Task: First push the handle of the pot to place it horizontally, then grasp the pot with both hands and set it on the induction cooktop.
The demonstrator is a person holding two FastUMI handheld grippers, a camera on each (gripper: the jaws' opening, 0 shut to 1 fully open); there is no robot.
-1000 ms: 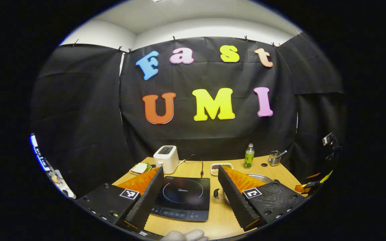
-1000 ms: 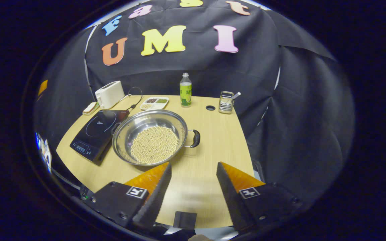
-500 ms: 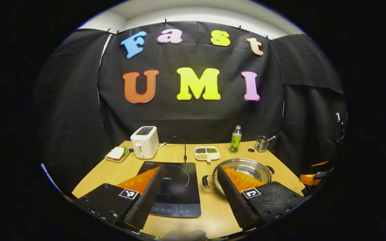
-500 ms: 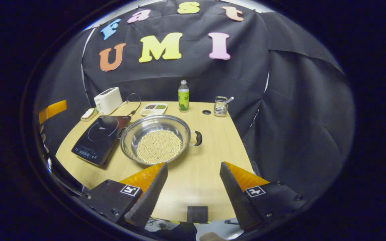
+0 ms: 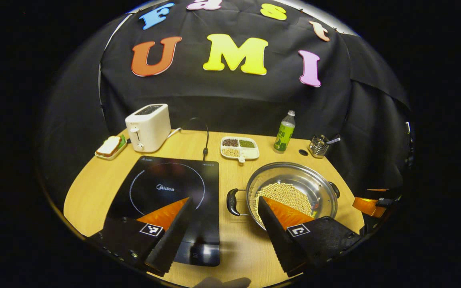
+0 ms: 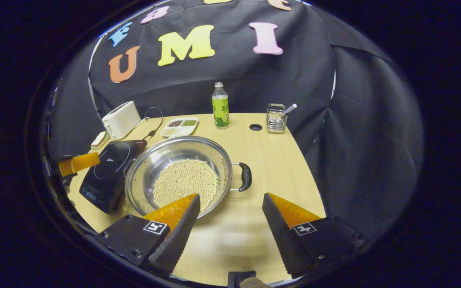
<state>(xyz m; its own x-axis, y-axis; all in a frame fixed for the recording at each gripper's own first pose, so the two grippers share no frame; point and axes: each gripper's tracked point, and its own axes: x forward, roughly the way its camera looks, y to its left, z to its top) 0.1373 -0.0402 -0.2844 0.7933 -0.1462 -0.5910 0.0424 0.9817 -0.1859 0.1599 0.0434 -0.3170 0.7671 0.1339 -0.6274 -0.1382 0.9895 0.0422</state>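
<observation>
Surface (image 5: 94,188): pale wood-grain top with a rounded front edge, as I see it in both views

Pot (image 5: 294,192): shallow, round, polished steel, wide rim, its floor covered in small pale round beans (image 6: 186,184). Two dark loop handles on thin wire brackets; in my left gripper view one handle (image 5: 232,202) points toward the induction cooktop, in my right gripper view the other (image 6: 245,177) points out over bare wood. The pot sits on the surface just beside the cooktop, not on it

Induction cooktop (image 5: 170,192): flat, glossy black glass slab, square, with a thin printed ring and a control strip along its near edge

Left gripper (image 5: 224,218): fingers wedge-shaped with ridged inner faces, spread wide, nothing between them. One finger overlaps the cooktop's near edge in my view, the other overlaps the pot's near rim; the handle lies in the gap, farther off. I cannot tell whether anything touches

Right gripper (image 6: 230,214): same ridged wedges, spread wide, gripping nothing. One fingertip overlaps the pot's near rim; the handle sits beyond and between the two tips

Back row: boxy white toaster (image 5: 147,127), sandwich on a small tray (image 5: 109,147), white divided dish of dried beans (image 5: 239,147), green-labelled plastic bottle (image 6: 220,107), wire-mesh holder with a utensil (image 6: 276,119)
</observation>
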